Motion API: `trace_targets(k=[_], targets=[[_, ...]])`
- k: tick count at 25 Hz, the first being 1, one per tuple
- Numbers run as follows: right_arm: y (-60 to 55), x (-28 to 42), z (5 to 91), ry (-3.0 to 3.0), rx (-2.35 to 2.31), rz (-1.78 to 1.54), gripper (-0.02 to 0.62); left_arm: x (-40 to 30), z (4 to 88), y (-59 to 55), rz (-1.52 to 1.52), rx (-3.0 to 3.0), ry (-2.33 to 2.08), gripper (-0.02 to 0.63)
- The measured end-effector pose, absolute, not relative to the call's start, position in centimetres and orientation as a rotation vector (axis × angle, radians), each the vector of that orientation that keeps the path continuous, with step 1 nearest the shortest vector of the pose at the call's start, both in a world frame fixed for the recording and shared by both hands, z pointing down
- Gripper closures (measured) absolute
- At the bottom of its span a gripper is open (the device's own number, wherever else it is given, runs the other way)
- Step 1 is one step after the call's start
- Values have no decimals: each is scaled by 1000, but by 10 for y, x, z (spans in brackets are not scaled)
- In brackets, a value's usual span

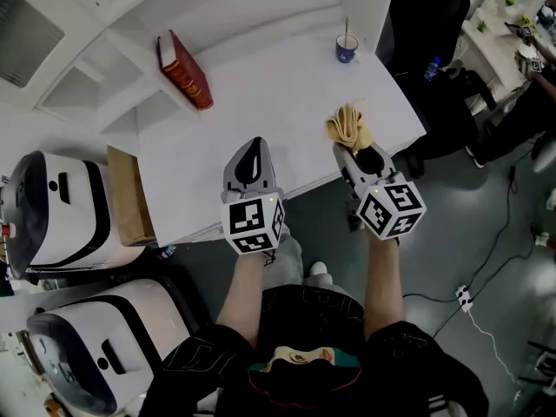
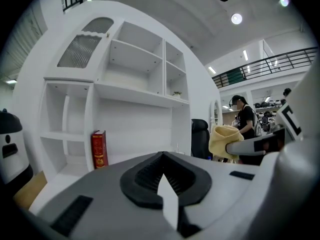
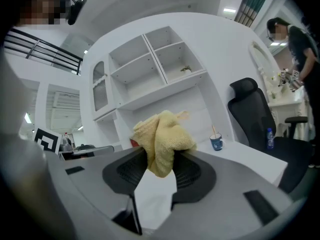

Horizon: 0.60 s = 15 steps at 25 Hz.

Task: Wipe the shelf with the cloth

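Right claw [image 3: 159, 168]: jaws clamped on a bunched yellow cloth [image 3: 162, 134], most of which sticks out past the tips. The cloth is over the front part of the white surface [image 1: 287, 94]; contact with it cannot be told. Left claw [image 2: 164, 176]: jaws together, nothing between them, just beside the right one near the front edge. Further back, a red book [image 1: 185, 72] stands at the left by a shelf divider, and a blue mug [image 1: 347, 49] holding a stick is at the back right. The white shelf [image 2: 135, 59] rises behind the surface. A black chair [image 3: 252, 111] is off to the right.
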State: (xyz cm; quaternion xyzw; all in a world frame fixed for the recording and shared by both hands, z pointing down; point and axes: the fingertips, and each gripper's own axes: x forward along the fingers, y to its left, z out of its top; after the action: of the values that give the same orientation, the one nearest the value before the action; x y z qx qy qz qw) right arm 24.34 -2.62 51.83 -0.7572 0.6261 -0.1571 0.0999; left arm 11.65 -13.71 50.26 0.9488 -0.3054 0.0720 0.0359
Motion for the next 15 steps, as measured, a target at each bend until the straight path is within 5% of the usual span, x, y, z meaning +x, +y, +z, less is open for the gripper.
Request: trace_targets(k=[15], targets=[[-201, 220, 471, 2087, -2130, -345, 449, 82, 462, -286, 71, 2834, -1104, 609]])
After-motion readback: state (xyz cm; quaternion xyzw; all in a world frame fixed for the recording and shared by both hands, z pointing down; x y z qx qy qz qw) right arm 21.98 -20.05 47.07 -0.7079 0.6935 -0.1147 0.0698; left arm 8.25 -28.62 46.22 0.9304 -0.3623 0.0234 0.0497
